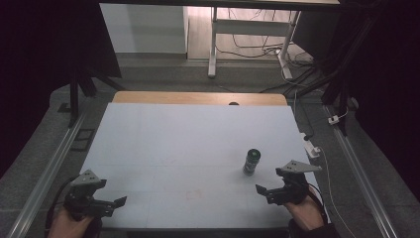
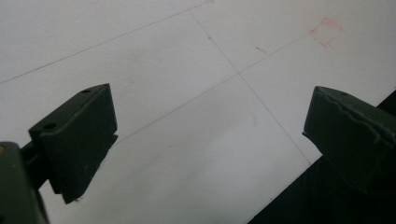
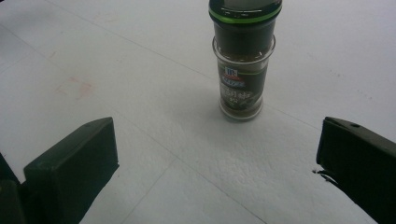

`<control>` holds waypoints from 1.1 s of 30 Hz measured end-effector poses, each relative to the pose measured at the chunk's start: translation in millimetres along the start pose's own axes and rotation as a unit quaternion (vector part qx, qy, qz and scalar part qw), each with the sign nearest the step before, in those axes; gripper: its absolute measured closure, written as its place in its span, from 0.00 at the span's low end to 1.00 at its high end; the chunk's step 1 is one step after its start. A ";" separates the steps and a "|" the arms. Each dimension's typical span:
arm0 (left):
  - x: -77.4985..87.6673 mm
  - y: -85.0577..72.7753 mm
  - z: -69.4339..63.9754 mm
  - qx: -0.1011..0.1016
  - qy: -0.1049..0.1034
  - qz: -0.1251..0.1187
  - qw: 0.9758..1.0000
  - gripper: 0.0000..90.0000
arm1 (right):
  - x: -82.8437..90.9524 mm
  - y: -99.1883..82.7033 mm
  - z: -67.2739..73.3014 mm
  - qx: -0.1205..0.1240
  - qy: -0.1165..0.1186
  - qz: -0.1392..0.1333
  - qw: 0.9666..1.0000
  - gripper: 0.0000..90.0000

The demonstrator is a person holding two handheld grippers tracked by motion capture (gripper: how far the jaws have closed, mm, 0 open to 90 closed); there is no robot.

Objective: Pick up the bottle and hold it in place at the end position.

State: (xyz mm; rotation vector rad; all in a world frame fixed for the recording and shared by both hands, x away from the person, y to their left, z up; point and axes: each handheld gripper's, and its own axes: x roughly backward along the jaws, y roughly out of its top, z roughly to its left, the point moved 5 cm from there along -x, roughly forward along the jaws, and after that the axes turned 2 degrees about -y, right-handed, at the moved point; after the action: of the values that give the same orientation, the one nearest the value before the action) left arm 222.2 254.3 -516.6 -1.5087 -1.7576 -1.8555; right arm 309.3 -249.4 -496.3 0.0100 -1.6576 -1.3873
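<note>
A small glass spice jar (image 1: 252,162) with a dark cap and green ring stands upright on the white table (image 1: 173,139), right of centre. In the right gripper view the jar (image 3: 243,60) stands ahead of the jaws, slightly right of their middle and beyond their tips. My right gripper (image 1: 264,192) (image 3: 219,154) is open near the front right edge, just in front of the jar, held by a hand. My left gripper (image 1: 115,204) (image 2: 215,126) is open and holds nothing at the front left corner, over bare table.
A faint red square mark (image 2: 325,31) (image 1: 193,195) lies on the table near the front middle. A wooden strip (image 1: 198,97) runs along the far edge. Metal rails (image 1: 49,168) flank the table. A white adaptor (image 1: 312,148) and cable hang at the right edge.
</note>
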 end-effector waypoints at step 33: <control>-0.3 0.0 0.0 0.000 0.000 0.001 1.000 0.04 | -52.6 13.5 -15.1 0.023 -0.017 0.046 0.999 0.00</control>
State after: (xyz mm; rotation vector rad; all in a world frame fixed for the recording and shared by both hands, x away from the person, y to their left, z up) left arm 222.3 254.2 -516.8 -1.5088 -1.7551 -1.8542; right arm 355.4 -227.7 -520.4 -0.0622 -1.6977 -1.2868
